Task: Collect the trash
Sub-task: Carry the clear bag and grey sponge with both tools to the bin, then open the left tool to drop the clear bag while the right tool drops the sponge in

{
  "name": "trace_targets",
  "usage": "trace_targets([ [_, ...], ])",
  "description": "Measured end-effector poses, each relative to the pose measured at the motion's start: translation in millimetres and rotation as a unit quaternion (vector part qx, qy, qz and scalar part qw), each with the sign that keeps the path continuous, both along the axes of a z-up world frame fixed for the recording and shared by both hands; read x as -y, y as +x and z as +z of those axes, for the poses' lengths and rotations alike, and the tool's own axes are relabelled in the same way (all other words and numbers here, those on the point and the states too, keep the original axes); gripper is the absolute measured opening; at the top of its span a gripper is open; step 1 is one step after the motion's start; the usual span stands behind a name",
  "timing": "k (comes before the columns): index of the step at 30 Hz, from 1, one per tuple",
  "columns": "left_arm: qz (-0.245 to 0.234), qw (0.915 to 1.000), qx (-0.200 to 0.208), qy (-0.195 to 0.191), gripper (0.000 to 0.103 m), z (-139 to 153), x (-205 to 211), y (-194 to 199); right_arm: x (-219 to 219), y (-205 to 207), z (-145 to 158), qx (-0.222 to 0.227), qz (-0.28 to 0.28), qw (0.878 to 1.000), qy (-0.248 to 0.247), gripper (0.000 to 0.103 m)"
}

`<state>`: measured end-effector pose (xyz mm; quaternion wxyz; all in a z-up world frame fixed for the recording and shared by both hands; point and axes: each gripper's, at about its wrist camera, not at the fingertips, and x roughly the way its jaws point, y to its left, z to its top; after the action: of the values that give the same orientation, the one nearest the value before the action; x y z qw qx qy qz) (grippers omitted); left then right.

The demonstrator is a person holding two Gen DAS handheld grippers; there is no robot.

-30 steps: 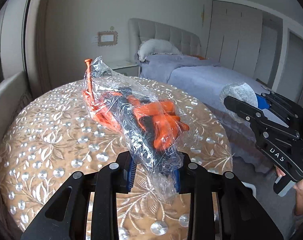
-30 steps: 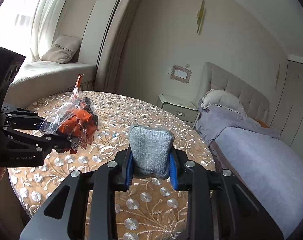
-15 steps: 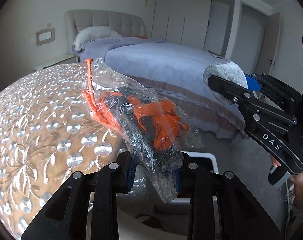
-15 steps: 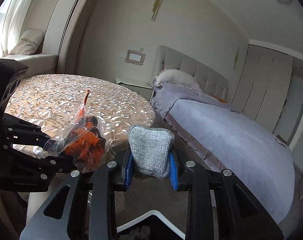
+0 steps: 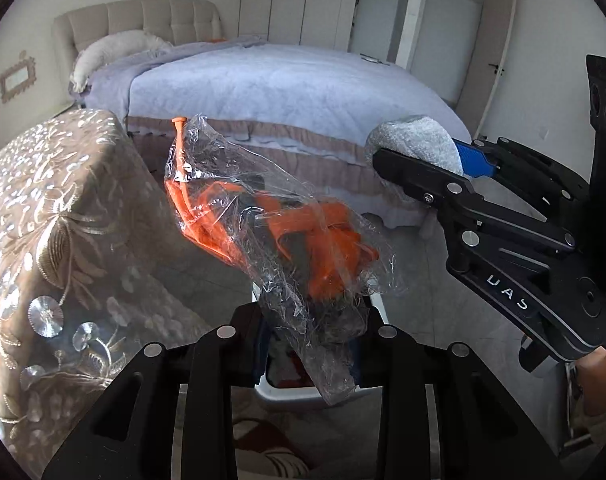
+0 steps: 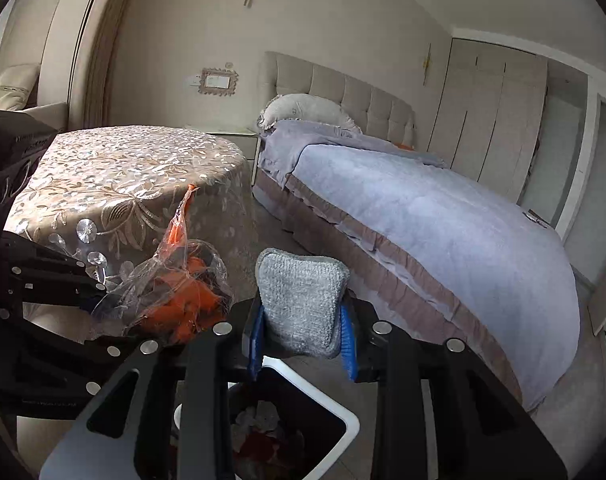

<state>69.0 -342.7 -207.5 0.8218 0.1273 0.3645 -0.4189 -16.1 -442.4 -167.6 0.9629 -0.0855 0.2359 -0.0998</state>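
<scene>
My left gripper (image 5: 309,344) is shut on a clear plastic bag (image 5: 279,232) with orange and black pieces inside, held in the air past the table edge; the bag also shows in the right wrist view (image 6: 175,296). My right gripper (image 6: 303,340) is shut on a grey knitted sponge pad (image 6: 301,300), also seen to the right in the left wrist view (image 5: 417,142). A white-rimmed trash bin (image 6: 339,412) stands on the floor below both grippers, with trash inside; its rim shows under the bag in the left wrist view (image 5: 287,394).
A round table with a sequined beige cloth (image 6: 119,184) stands to the left. A bed with a lilac cover (image 6: 423,216) fills the right side. Wardrobe doors (image 6: 499,116) line the far wall. A narrow strip of floor lies between table and bed.
Both grippers have swung away from the tabletop to the right and down, carrying the bag and the pad over the floor. The bin has come into view beneath them.
</scene>
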Motion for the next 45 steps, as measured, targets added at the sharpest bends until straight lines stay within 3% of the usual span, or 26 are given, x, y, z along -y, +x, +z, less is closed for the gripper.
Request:
trace_targets([
  [2, -0.007, 0.9999, -0.008, 0.009, 0.032, -6.7, 9.9, 1.8, 6.6, 1.3, -7.5, -0.006, -0.005, 1.0, 0.005, 0.032],
  [3, -0.013, 0.9997, -0.017, 0.014, 0.041, -11.0, 14.0, 4.9, 9.6, 2.0, -10.9, -0.009, -0.008, 1.0, 0.007, 0.032],
  [4, -0.02, 0.9991, -0.03, 0.024, 0.066, -17.7, 21.7, 7.1, 13.9, 2.0, -14.1, -0.012, -0.012, 1.0, 0.009, 0.032],
  [5, -0.021, 0.9983, -0.037, 0.038, 0.085, -23.3, 29.7, 12.5, 17.8, 1.2, -16.8, -0.015, -0.015, 1.0, 0.011, 0.032],
  [6, -0.018, 0.9982, -0.032, 0.048, 0.098, -28.3, 36.1, 11.1, 20.8, 1.8, -20.0, -0.018, -0.018, 1.0, 0.013, 0.032],
  [11, -0.015, 0.9964, -0.008, 0.083, 0.098, -37.2, 53.9, 15.5, 33.9, 2.2, -31.5, -0.028, -0.029, 0.999, 0.024, 0.032],
  [15, 0.002, 0.9967, 0.017, 0.079, 0.098, -27.0, 53.8, 22.6, 41.7, 3.8, -38.4, -0.032, -0.031, 0.998, 0.032, 0.033],
  [25, 0.073, 0.9957, 0.035, 0.044, 0.098, -5.0, 21.1, 33.9, 39.5, 22.8, -64.0, -0.064, 0.001, 0.997, 0.046, 0.033],
  [30, 0.089, 0.994, 0.039, 0.048, 0.098, -1.7, 13.7, 41.0, 35.9, 31.9, -79.3, -0.082, 0.015, 0.996, 0.042, 0.035],
  [31, 0.093, 0.9938, 0.039, 0.047, 0.098, -0.8, 11.5, 42.1, 36.4, 34.1, -82.2, -0.088, 0.023, 0.995, 0.047, 0.044],
  [32, 0.098, 0.9934, 0.038, 0.044, 0.098, 0.6, 9.3, 42.9, 36.7, 37.0, -85.8, -0.099, 0.031, 0.993, 0.053, 0.071],
  [33, 0.102, 0.9933, 0.037, 0.04, 0.098, 1.8, 6.9, 44.1, 36.0, 38.5, -88.7, -0.105, 0.039, 0.992, 0.055, 0.089],
  [34, 0.103, 0.9933, 0.034, 0.038, 0.098, 2.8, 4.4, 45.4, 34.8, 38.9, -90.3, -0.106, 0.049, 0.992, 0.054, 0.099],
  [39, 0.114, 0.9924, 0.038, 0.028, 0.098, 10.3, -6.6, 46.4, 33.0, 38.5, -86.6, -0.105, 0.06, 0.992, 0.043, 0.099],
  [45, 0.121, 0.9914, 0.046, 0.016, 0.098, 20.4, -15.6, 46.4, 35.3, 32.8, -61.3, -0.062, 0.056, 0.996, 0.045, 0.099],
])
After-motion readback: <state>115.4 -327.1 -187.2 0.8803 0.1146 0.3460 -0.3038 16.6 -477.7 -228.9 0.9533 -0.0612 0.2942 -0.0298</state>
